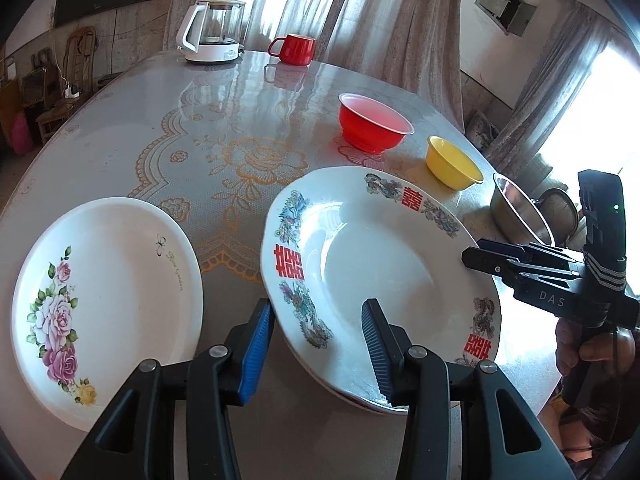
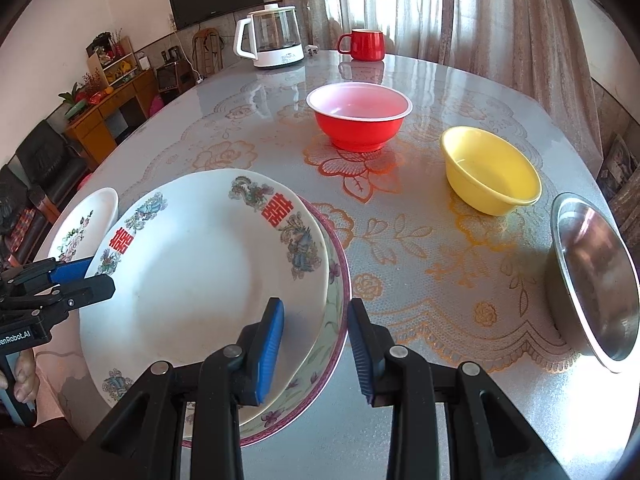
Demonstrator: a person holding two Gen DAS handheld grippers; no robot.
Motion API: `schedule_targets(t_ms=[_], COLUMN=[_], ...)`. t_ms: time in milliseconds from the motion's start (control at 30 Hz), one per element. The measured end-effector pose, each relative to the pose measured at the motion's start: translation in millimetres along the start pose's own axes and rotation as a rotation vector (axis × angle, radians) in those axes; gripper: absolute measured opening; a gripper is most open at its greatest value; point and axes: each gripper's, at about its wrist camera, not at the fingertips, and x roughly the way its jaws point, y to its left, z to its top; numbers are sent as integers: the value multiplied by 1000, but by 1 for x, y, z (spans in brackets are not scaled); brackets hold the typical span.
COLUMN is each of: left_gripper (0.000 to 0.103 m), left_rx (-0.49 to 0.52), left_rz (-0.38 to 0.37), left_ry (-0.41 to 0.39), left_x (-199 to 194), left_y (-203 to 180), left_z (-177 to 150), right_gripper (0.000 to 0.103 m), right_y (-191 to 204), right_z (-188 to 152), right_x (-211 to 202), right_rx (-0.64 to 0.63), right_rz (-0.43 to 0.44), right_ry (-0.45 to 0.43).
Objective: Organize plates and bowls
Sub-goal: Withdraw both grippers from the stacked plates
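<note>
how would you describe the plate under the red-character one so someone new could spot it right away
On the round table, find the big white plate with red characters near the front edge. Directly beneath it sits another plate, showing only along the right side. Its purple-pink rim band and pale green floral border set it apart from the white rose plate further left.

"DAS" on right tool [image 1: 472,258], "Rose Garden" on floral plate [image 1: 120,280]

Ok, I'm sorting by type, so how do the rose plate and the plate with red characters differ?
The rose plate carries pink and purple roses on one side; the red-character plate has red characters and multicoloured motifs spaced around its rim. The rose plate lies alone on the table; the red-character plate rests on a pink-rimmed plate. Both are white, upright and empty.
</note>
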Motion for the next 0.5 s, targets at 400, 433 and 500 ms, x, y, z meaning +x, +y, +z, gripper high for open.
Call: schedule_targets(t_ms=[400, 433, 500], left_gripper=[61, 61, 61], left_rx=[-62, -61, -49], left_rz=[-1, -2, -5], left_ry=[-47, -47, -47], left_x=[-13, -13, -13], left_y=[11, 10, 7], left_z=[3, 3, 4], right_gripper=[18, 18, 18], right_y=[3, 1, -2], right_z=[2, 4, 9], right_x=[-4, -4, -3], right_rx=[-73, -65, -55], right_rz=[9, 9, 17], right_ry=[7, 2, -5])
